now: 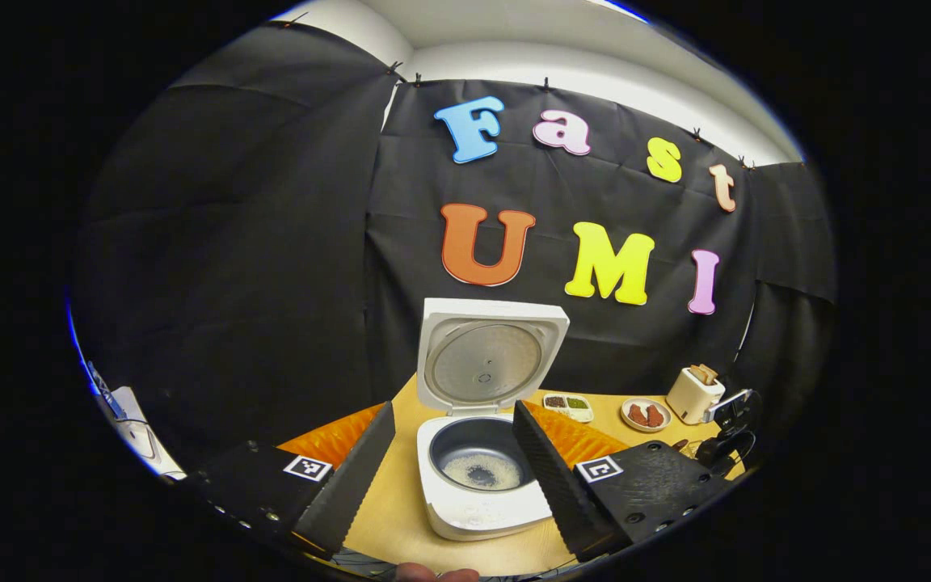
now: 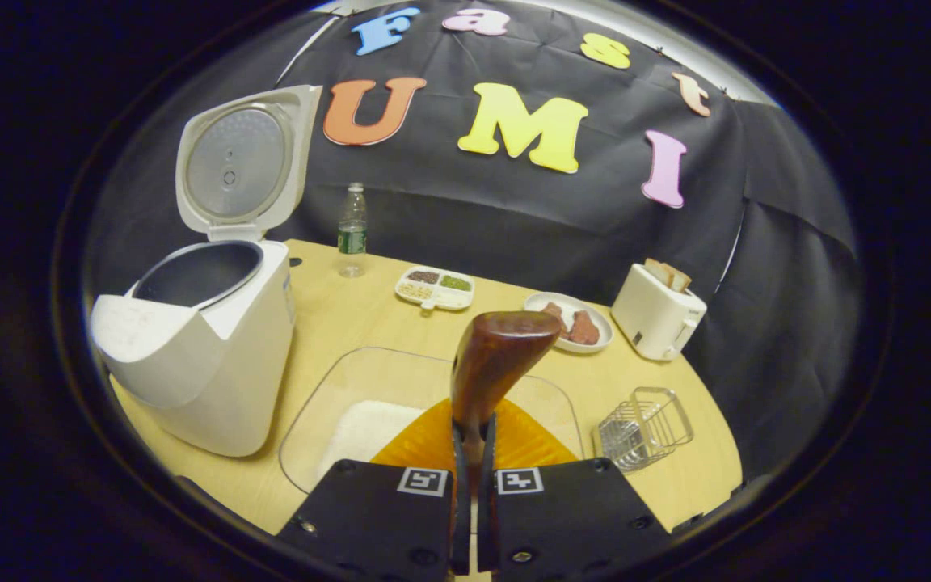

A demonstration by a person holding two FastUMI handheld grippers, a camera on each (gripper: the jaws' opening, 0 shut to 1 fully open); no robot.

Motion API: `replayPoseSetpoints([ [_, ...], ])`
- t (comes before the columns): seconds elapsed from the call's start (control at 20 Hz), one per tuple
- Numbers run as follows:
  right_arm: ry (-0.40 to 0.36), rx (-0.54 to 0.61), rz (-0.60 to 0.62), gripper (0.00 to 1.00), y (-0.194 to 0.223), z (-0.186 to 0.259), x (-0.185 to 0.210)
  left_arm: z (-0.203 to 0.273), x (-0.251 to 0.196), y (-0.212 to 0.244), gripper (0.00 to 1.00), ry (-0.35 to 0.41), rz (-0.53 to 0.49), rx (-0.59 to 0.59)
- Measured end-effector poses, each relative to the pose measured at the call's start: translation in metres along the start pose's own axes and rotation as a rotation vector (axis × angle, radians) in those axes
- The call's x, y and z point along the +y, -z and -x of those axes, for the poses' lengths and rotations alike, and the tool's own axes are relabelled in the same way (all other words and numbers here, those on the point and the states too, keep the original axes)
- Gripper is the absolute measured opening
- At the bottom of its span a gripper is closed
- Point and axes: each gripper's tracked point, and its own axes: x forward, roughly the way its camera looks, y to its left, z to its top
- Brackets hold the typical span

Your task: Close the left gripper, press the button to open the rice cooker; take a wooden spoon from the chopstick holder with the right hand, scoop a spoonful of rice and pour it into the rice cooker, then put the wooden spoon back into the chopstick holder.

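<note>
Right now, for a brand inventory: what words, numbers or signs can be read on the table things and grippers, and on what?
No readable words on these.
water bottle: label too small to read.
left gripper, right gripper: two square black-and-white markers each, patterns, no text.
rice cooker, toaster: no print visible.
</note>
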Motion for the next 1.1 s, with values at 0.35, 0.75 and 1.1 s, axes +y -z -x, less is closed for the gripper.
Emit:
replayPoseSetpoints([
  [0.35,-0.120,0.068,-0.302,0.09,0.001,0.000,0.024,0.004,-0.001,0.000,0.94,-0.012,-0.020,0.008],
  [0.75,-0.260,0.142,-0.773,0.08,0.003,-0.006,0.010,0.009,-0.027,-0.006,0.94,0.009,-0.035,0.012],
  [1.1,-0.267,0.077,-0.946,0.09,-0.013,0.005,-0.059,0.014,-0.063,-0.015,0.94,0.034,-0.046,-0.010],
])
